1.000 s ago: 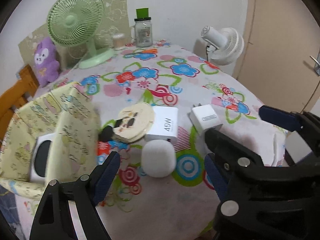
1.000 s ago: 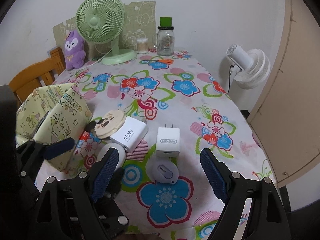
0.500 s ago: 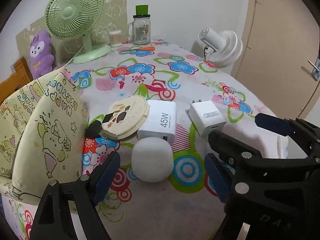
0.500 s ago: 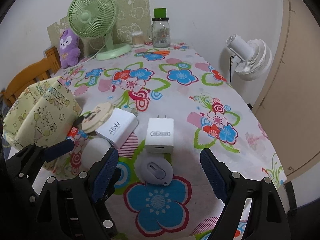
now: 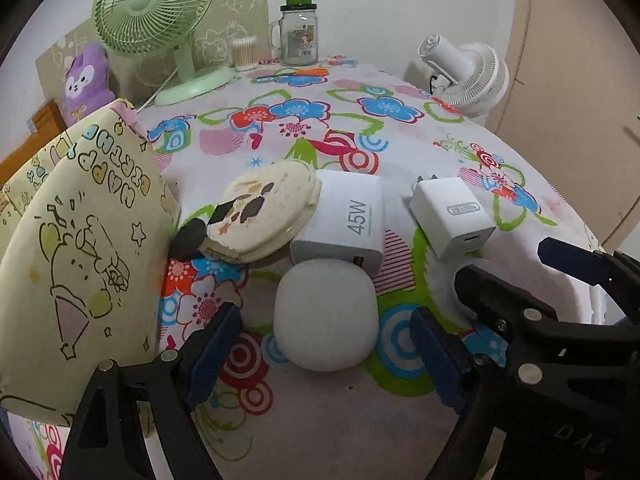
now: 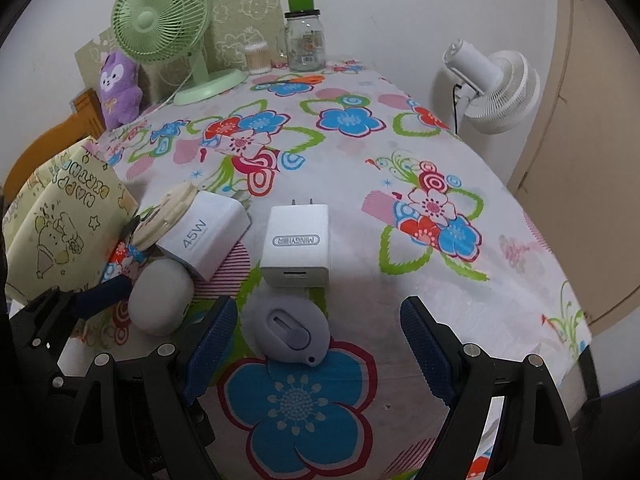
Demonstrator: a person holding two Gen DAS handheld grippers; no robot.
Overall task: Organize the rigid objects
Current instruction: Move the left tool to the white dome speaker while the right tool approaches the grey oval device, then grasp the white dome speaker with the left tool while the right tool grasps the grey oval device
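A white rounded case (image 5: 326, 316) lies on the floral tablecloth between the blue pads of my left gripper (image 5: 326, 354), which is open and touches nothing. Behind it sit a white 45W charger (image 5: 342, 222), a round cream pouch (image 5: 266, 210) and a smaller white plug charger (image 5: 450, 216). In the right wrist view my right gripper (image 6: 316, 344) is open just above a grey oval device (image 6: 290, 328), with the plug charger (image 6: 296, 246) right behind it. The white case (image 6: 160, 302) and the left gripper's fingers (image 6: 104, 296) show at the left.
A yellow cartoon-print bag (image 5: 76, 256) stands open at the left. At the table's far end are a green desk fan (image 5: 156, 20), a glass jar (image 5: 298, 34), a cotton-swab pot (image 5: 244, 54) and a purple plush (image 5: 86, 80). A white fan (image 6: 494, 88) stands beyond the right edge.
Both grippers have sunk toward the table, so the objects look larger and closer. The bag's inside has dropped out of the left wrist view. Nothing on the table has moved.
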